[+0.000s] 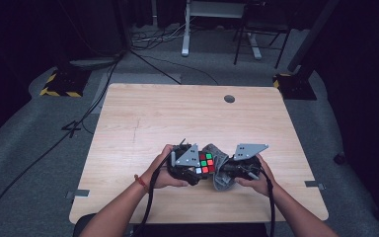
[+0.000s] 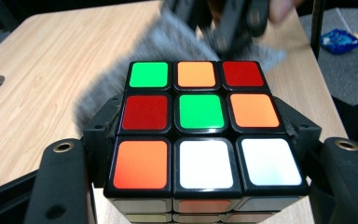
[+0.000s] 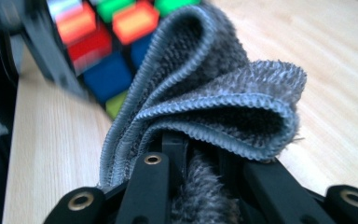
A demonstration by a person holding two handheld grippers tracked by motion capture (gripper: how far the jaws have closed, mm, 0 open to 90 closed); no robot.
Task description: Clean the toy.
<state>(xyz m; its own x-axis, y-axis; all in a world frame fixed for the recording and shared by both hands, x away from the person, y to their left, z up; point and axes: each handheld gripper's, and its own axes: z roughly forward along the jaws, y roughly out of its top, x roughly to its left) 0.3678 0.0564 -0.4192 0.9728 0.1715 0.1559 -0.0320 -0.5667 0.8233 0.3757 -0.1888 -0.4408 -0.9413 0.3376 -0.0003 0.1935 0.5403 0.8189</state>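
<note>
Dark floor and trailing cables ring a pale wooden bench [image 1: 143, 118], and all the action sits at its near edge, close to the person.

Start at the left gripper [image 1: 195, 173]: its fingers [image 2: 58, 184] are clamped on the two opposite sides of a puzzle cube [image 2: 200, 123], pinning it so one scrambled face looks up toward the camera. My guess is that the grip is there to steady the cube while the other tool works on it. The cube is held just above the bench between the two hands, slightly left of the bench's centre line in the high view.

The right gripper [image 1: 225, 170] has its fingers [image 3: 151, 186] closed on a folded grey cloth [image 3: 214, 98], the pinched fold bulging out past the tips. That bunched end is pushed up against the side of the cube, which looks to me like wiping; a pad of doubled cloth would suit rubbing a flat face. In the left gripper view the cloth spreads blurred behind the cube.

Outward from there, both hands cradle the tools from below, a left hand [image 1: 164, 170] with a red band at the wrist and a right hand [image 1: 259, 177].

I can read no writing or brand on the cube, the cloth or the grippers. A small blue packet [image 2: 340, 41] lies on the floor past the bench edge, its print too small to make out.
</note>
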